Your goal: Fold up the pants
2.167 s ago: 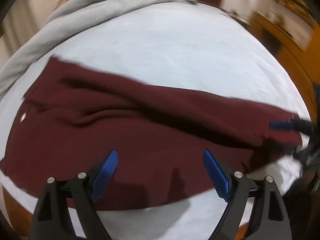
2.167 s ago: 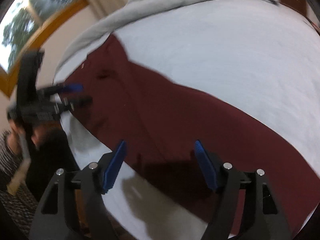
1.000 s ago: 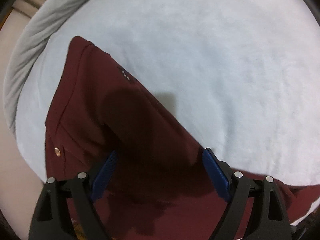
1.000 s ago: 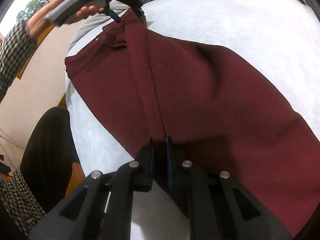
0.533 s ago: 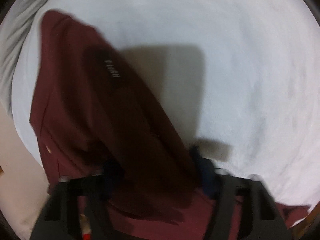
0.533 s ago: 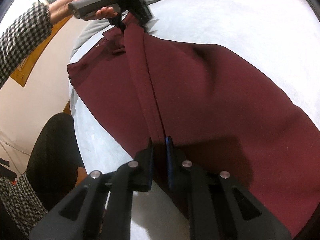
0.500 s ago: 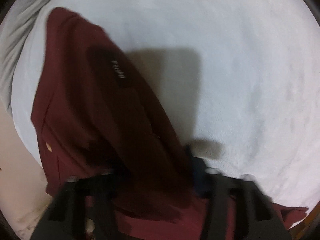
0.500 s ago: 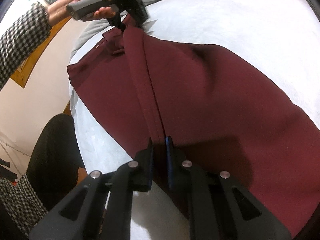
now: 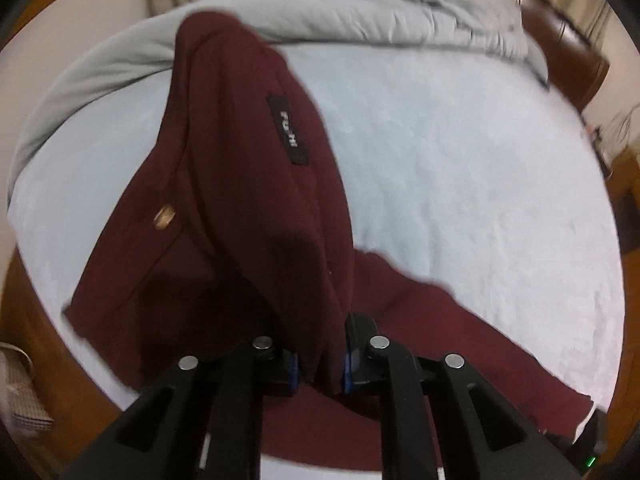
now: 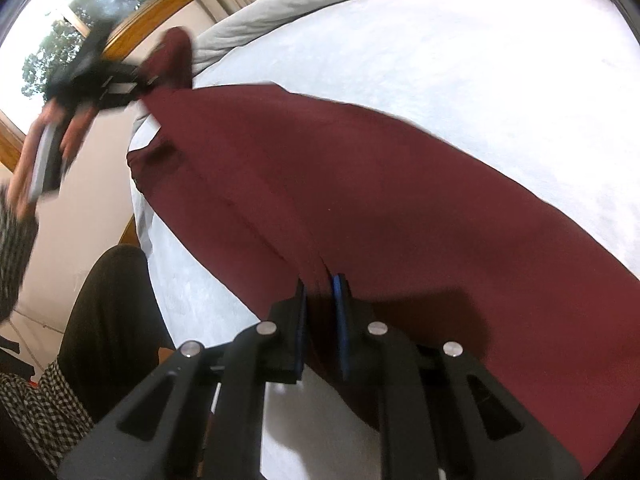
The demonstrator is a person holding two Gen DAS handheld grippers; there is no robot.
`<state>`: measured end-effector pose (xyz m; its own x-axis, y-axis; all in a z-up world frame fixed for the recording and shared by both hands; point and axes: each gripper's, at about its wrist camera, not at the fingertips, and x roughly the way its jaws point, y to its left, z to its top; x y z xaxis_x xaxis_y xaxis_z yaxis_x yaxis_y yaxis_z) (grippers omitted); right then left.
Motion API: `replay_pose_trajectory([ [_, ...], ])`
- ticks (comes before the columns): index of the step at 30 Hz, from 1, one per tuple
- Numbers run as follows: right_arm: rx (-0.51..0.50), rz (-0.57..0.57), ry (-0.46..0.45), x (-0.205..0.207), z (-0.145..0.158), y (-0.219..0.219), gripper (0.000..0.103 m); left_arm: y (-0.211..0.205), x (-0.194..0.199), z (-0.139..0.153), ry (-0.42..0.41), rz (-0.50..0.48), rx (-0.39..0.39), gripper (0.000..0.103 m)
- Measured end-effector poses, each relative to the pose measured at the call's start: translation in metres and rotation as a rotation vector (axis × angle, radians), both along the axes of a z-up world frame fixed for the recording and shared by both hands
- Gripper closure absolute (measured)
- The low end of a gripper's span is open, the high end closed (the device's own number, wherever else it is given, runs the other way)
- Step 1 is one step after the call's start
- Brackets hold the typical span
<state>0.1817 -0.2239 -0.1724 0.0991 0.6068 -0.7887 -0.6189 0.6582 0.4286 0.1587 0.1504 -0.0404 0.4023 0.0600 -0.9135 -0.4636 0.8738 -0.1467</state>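
Dark maroon pants (image 9: pixel 256 208) lie on a pale blue bed sheet (image 9: pixel 480 168). My left gripper (image 9: pixel 320 364) is shut on the waist end and holds it raised, so the cloth drapes down with a black label (image 9: pixel 289 135) and a brass button (image 9: pixel 164 216) showing. My right gripper (image 10: pixel 320 312) is shut on a fold of the pants (image 10: pixel 360 184) along the leg seam near the bed's front edge. In the right wrist view the left gripper (image 10: pixel 100 84) shows blurred at the upper left, holding the waist up.
A grey duvet (image 9: pixel 360 12) is bunched along the far side of the bed. A wooden bed frame (image 9: pixel 560 48) and a window (image 10: pixel 60 32) lie beyond. The person's dark-trousered leg (image 10: pixel 108 312) stands at the bed's left edge.
My left gripper has closed on the waist end and lifted it up off the sheet, moving it towards the bed's near side. My right gripper stays shut on the leg fold.
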Motion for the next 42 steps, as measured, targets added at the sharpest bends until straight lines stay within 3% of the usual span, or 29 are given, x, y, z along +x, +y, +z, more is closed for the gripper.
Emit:
replay_pose_trajectory([
  [5,-0.029,0.002,-0.007,-0.011,0.005,-0.004,0.092,0.005,-0.064,-0.036,-0.074,0.095,-0.053,0.086],
  [9,-0.045,0.002,0.001,-0.016,0.006,-0.005,0.090,0.018,-0.068,-0.070,-0.094,0.135,-0.102,0.081],
  [12,-0.060,0.008,-0.007,-0.020,0.009,-0.002,0.084,0.043,-0.077,-0.085,-0.089,0.198,-0.195,0.062],
  [13,-0.067,0.014,-0.018,-0.021,0.011,-0.002,0.080,0.059,-0.077,-0.093,-0.090,0.209,-0.219,0.051],
  [15,-0.069,0.018,-0.031,-0.024,0.015,-0.003,0.063,0.059,-0.076,-0.095,-0.095,0.221,-0.251,0.047],
  [17,-0.032,0.011,-0.024,-0.028,0.021,-0.010,0.060,0.055,-0.083,-0.092,-0.095,0.212,-0.266,0.033],
  [19,0.028,-0.015,0.011,-0.028,0.024,-0.021,0.060,0.044,-0.096,-0.094,-0.086,0.192,-0.315,0.030],
  [22,0.100,-0.099,0.064,-0.028,0.023,-0.046,0.060,0.007,-0.089,-0.101,-0.062,0.089,-0.439,0.030],
  [26,0.108,-0.198,0.083,-0.028,0.020,-0.075,0.060,-0.036,-0.066,-0.116,-0.026,-0.006,-0.620,0.031],
  [33,0.171,-0.309,0.126,-0.029,0.010,-0.114,0.059,-0.055,-0.036,-0.138,0.049,0.034,-0.605,0.030],
  [34,0.181,-0.327,0.133,-0.029,0.010,-0.119,0.059,-0.057,-0.034,-0.137,0.050,0.037,-0.588,0.036],
  [35,0.190,-0.354,0.140,-0.029,0.009,-0.126,0.058,-0.060,-0.037,-0.134,0.060,0.036,-0.546,0.050],
  [36,0.198,-0.383,0.143,-0.027,0.011,-0.134,0.058,-0.064,-0.039,-0.133,0.071,0.024,-0.515,0.058],
  [38,0.221,-0.474,0.138,-0.025,0.015,-0.162,0.058,-0.065,-0.044,-0.136,0.077,0.004,-0.525,0.076],
  [42,0.151,-0.643,0.143,-0.024,0.015,-0.212,0.055,-0.074,-0.047,-0.137,0.054,-0.039,-0.494,0.081],
])
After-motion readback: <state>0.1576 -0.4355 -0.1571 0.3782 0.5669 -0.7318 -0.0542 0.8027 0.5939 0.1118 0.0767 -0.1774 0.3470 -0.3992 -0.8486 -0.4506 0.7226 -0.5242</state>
